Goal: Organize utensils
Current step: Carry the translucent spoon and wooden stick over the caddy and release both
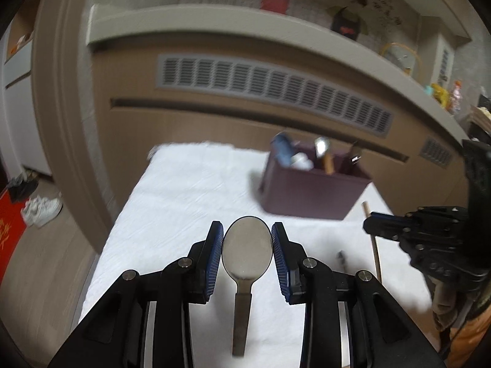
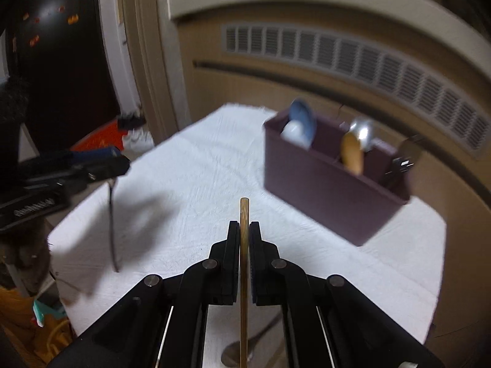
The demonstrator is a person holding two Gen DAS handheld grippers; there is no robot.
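I hold one utensil in each gripper. The left gripper (image 1: pixel 247 247) clamps a metal spoon (image 1: pixel 247 245) by the sides of its bowl, both pads pressed against it, with the handle trailing back toward the camera. The right gripper (image 2: pixel 244 239) is closed down narrow on a wooden chopstick (image 2: pixel 244 214), whose tip projects just past the fingertips. Both utensils appear lifted clear of the white cloth (image 1: pixel 190 190) that covers the table.

The destination, as I judge it, is the dark purple organizer box (image 2: pixel 322 190), which stands upright on the cloth ahead of both grippers and well apart from them. It is divided into compartments. The left one holds blue and white items, too blurred to name. The middle one holds a wooden spoon (image 2: pixel 353 153) and a silver spoon (image 2: pixel 363 133). The right one holds a dark utensil.

Status: partly complete. Several utensils are already sorted. Remaining: deliver the two held items, presumably the metal spoon to the middle compartment. One more spoon (image 2: pixel 236 352) lies on the cloth beneath the right gripper, and a thin pale stick (image 1: pixel 373 239) lies beside the right gripper in the left view; both still need collecting.
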